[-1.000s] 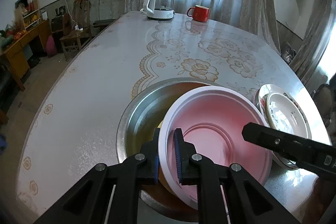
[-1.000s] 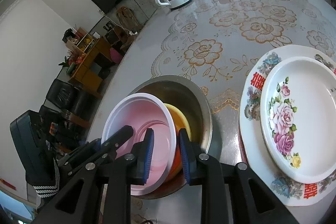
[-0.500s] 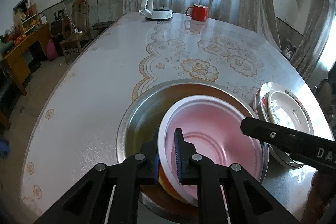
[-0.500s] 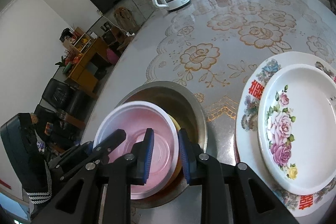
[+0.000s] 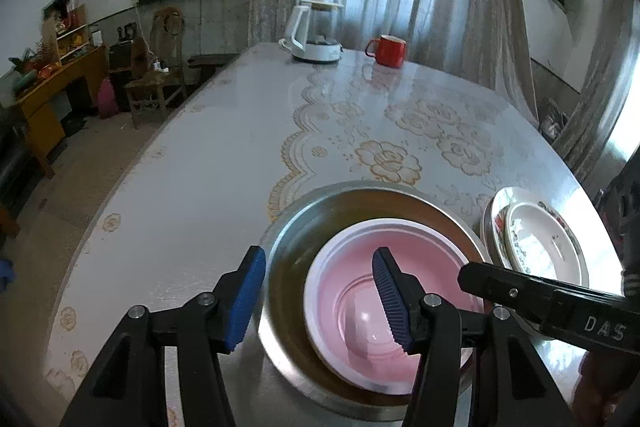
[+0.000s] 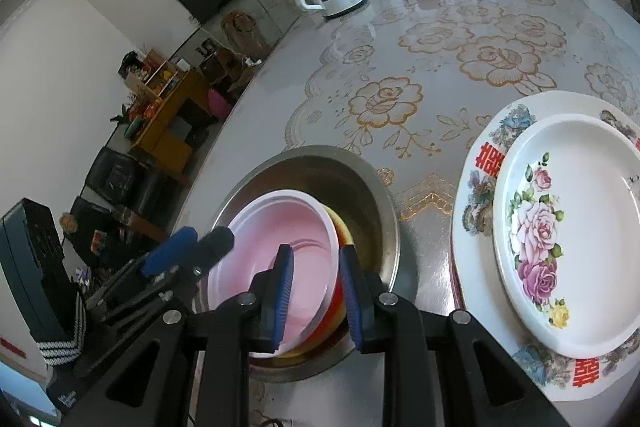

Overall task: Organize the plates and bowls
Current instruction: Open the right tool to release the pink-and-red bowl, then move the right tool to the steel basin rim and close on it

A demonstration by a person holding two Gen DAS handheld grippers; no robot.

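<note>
Two views cover the same stack from opposite sides. Only the right wrist view shows the yellow-orange bowl (image 6: 339,227) tucked under the pink bowl (image 6: 288,251); in the left wrist view the pink bowl (image 5: 384,307) hides it completely. Both bowls sit nested inside the steel basin (image 6: 376,203) on the surface (image 6: 440,39), the pink one tilted toward the basin's left side in the right wrist view. That view also shows clearly the small rose plate (image 6: 568,227) lying on the larger floral plate (image 6: 480,187) just right of the basin, while the left wrist view shows them only small and glared at its right edge. The white kettle (image 5: 316,35) and red mug (image 5: 386,50) stand at the far end of the surface in both.

The left gripper (image 5: 316,295) has its jaws opening, spread well apart: the basin's near-left rim and the pink bowl's left rim lie between them, with no pad pressing on either. The right gripper (image 6: 316,295) has its jaws narrowly parted, straddling the near rims of the pink and yellow-orange bowls; whether the pads actually pinch those rims I cannot tell.
</note>
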